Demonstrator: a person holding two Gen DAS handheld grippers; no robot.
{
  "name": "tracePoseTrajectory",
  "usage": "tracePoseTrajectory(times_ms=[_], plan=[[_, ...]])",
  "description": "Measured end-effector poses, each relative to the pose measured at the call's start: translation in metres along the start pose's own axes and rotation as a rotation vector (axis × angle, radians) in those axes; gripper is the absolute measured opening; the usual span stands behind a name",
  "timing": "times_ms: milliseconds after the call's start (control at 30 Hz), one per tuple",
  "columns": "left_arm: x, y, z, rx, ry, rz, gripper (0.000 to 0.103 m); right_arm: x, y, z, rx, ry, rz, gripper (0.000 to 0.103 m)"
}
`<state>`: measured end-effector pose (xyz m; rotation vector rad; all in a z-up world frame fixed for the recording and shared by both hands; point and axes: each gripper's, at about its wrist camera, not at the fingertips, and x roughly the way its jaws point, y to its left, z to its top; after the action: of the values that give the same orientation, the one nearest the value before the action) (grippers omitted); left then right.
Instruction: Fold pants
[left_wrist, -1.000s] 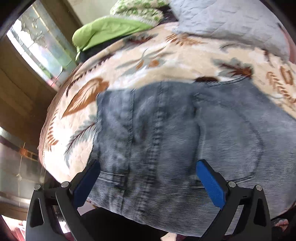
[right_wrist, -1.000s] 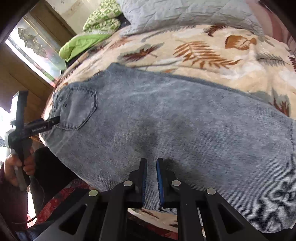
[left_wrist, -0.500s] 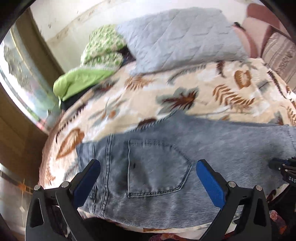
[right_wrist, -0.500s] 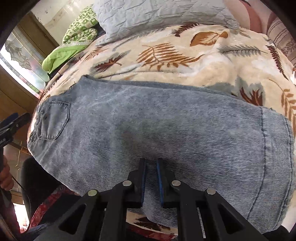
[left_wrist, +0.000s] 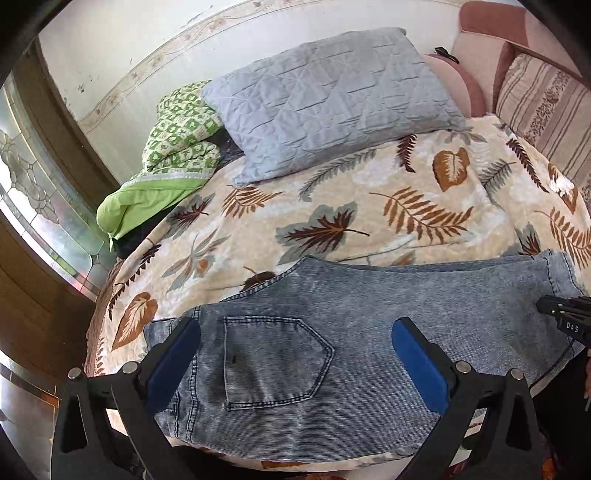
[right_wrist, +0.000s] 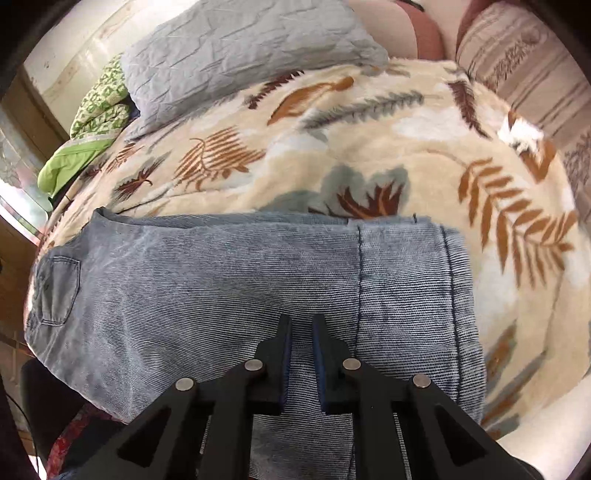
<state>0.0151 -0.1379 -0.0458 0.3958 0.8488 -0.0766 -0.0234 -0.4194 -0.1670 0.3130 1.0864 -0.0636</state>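
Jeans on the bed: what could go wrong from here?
1. The jeans lie along the near edge of the leaf-print blanket, hanging over it; a pull toward the person could slide them off.
2. The right gripper looks almost shut with denim between its fingers; it may pinch only the top layer.
3. The left gripper is open, holding nothing, so the waist end is free to shift.

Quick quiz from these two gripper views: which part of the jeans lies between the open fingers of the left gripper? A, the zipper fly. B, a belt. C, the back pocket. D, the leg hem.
C: in the left wrist view the left gripper is spread wide above the jeans, and the stitched back pocket sits between its blue pads; the leg hem lies at the far end, by the right gripper.
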Motion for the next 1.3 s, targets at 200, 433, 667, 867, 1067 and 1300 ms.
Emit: tracePoseTrajectory(times_ms=[200,433,667,867,1067,1300], plan=[[-0.014,-0.019,0.010,0.037,-0.039,0.004,0.103,-0.015,-0.012,0.001,0.040,-0.111,0.050,0.013],[-0.035,-0.032,0.021,0.068,-0.113,0.030,0.103,-0.018,-0.029,0.006,0.102,-0.135,0.042,0.013],[-0.047,-0.015,0.028,0.033,-0.177,0.118,0.103,-0.005,-0.038,0.006,0.132,-0.085,0.041,0.013],[-0.050,0.013,0.028,-0.034,-0.184,0.165,0.103,-0.002,-0.037,0.006,0.128,-0.086,0.034,0.014],[-0.051,0.034,0.021,-0.088,-0.183,0.182,0.103,-0.002,-0.032,0.008,0.112,-0.098,0.016,0.013],[-0.049,0.047,0.013,-0.117,-0.176,0.169,0.103,-0.015,-0.011,0.005,0.005,-0.177,0.014,0.013]])
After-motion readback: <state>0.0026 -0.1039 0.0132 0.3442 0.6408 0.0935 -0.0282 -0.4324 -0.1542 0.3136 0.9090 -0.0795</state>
